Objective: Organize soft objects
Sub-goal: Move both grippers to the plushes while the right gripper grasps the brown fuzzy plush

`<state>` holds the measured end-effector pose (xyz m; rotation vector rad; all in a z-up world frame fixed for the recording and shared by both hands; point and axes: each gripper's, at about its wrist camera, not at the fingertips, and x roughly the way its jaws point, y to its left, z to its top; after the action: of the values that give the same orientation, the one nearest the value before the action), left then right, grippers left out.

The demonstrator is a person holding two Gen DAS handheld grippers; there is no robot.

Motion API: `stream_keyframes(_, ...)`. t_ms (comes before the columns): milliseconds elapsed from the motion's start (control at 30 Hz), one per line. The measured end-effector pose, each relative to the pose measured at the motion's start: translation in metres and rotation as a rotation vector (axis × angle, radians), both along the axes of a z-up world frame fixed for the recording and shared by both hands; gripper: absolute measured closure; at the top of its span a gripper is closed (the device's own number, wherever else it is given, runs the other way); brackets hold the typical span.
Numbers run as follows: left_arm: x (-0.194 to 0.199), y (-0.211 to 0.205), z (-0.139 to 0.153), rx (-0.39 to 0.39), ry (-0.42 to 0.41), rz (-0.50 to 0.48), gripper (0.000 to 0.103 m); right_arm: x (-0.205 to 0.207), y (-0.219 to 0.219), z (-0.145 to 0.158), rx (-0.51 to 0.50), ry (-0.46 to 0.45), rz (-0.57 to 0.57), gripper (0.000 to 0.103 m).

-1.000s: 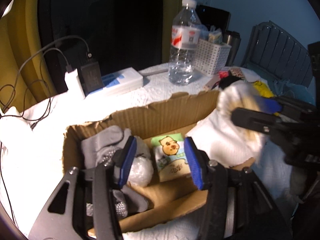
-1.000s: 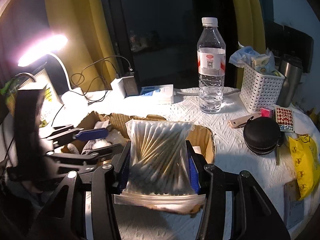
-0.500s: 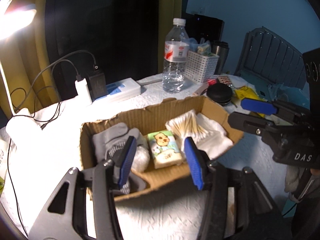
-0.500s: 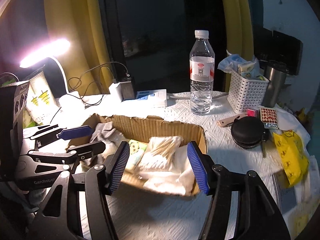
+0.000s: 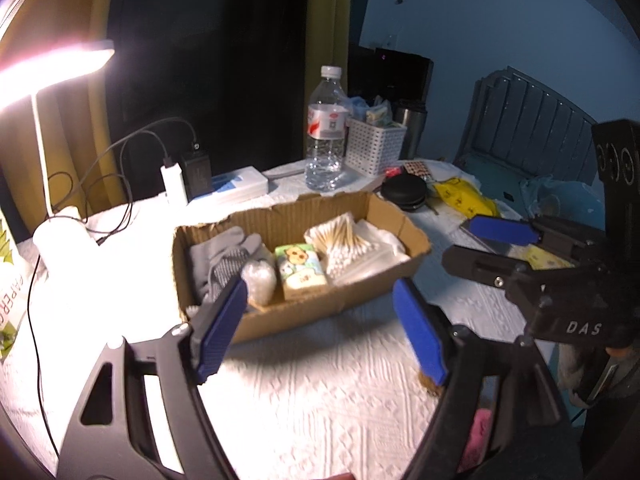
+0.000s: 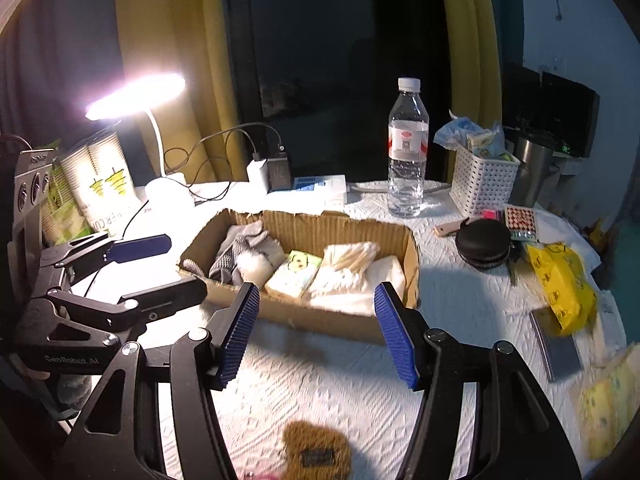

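Now both grippers hang over the white tablecloth (image 6: 320,380), a little way back from the cardboard box (image 5: 304,316). The left gripper (image 5: 320,330) has its blue pads (image 5: 222,326) wide apart with nothing between them; its jaws have just been opening. The right gripper (image 6: 316,330) is spread wide too and holds nothing. Its jaws have also just been opening.

The soft things all sit inside the box. At the left end lie grey gloves (image 5: 224,254), and a small white puffy ball (image 5: 260,282) rests against them. In the middle stands a little tissue pack (image 5: 302,272) with a cartoon animal on it. At the right end a clear bag of cotton swabs (image 5: 344,242) lies on top of a white cloth (image 6: 384,276).

Behind the box stand a water bottle (image 6: 408,152), a white basket (image 6: 482,186) full of small packets, and a metal cup (image 6: 532,172). A lit desk lamp (image 6: 136,96) shines at the left, near some chargers (image 6: 270,170) with wires. A round black case (image 6: 484,244) and a yellow bag (image 6: 560,284) lie to the right of the box. Close to the right gripper sits a small brown fuzzy thing (image 6: 316,454); I cannot tell what it is.
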<state>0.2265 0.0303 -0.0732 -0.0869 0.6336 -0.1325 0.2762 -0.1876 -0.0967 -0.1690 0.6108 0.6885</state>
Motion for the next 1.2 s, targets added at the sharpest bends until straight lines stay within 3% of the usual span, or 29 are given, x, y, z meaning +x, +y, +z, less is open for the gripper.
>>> stream_keyframes(500, -0.043, -0.019, -0.022, -0.004, 0.041, -0.013, 0.026, -0.037, -0.029, -0.03, -0.009, 0.053, -0.016, 0.04)
stream_keyframes(1200, -0.063, -0.03, -0.074, 0.007, 0.161, 0.002, 0.026, -0.029, -0.035, -0.109, -0.044, 0.236, -0.035, 0.041)
